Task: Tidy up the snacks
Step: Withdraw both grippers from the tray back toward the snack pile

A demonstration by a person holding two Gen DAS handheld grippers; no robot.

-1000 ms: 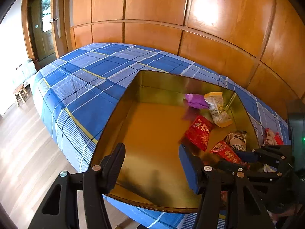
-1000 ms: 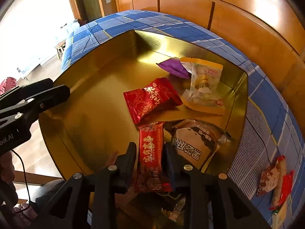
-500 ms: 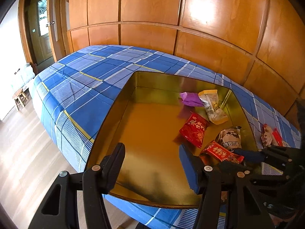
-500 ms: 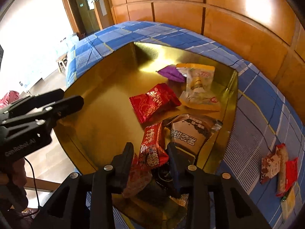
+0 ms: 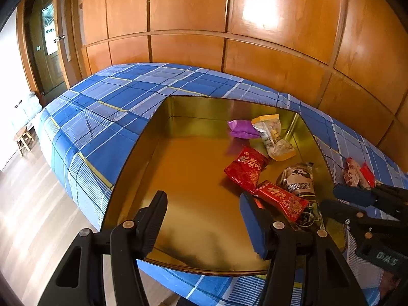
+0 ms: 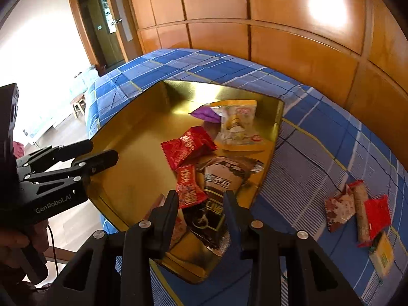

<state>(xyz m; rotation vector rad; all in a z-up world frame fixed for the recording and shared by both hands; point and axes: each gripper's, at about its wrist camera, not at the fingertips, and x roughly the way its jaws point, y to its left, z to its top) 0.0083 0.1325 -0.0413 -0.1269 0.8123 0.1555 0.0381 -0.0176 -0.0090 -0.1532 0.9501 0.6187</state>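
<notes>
A gold tin tray (image 5: pixel 163 127) (image 6: pixel 142 178) lies on the blue plaid bed. It holds a purple packet (image 5: pixel 242 128), a yellow-white packet (image 5: pixel 272 137), a red packet (image 5: pixel 246 169), a brown packet (image 5: pixel 297 178) and a small red packet (image 5: pixel 280 200) (image 6: pixel 187 187). My left gripper (image 5: pixel 204 219) is open and empty above the tray's near edge. My right gripper (image 6: pixel 201 211) is open and empty over the tray's near right corner, just behind the small red packet. Several loose snacks (image 6: pixel 357 209) (image 5: pixel 357 172) lie on the bed to the tray's right.
A wooden panelled wall (image 5: pixel 229 25) stands behind the bed (image 5: pixel 107 107). A door (image 5: pixel 48 51) and a small stool (image 5: pixel 23 137) are at the left. Wood floor (image 5: pixel 30 204) lies below the bed's near edge.
My right gripper has opened, let the small red packet drop into the tray, and drawn back and up. My left gripper has pulled back slightly, still open.
</notes>
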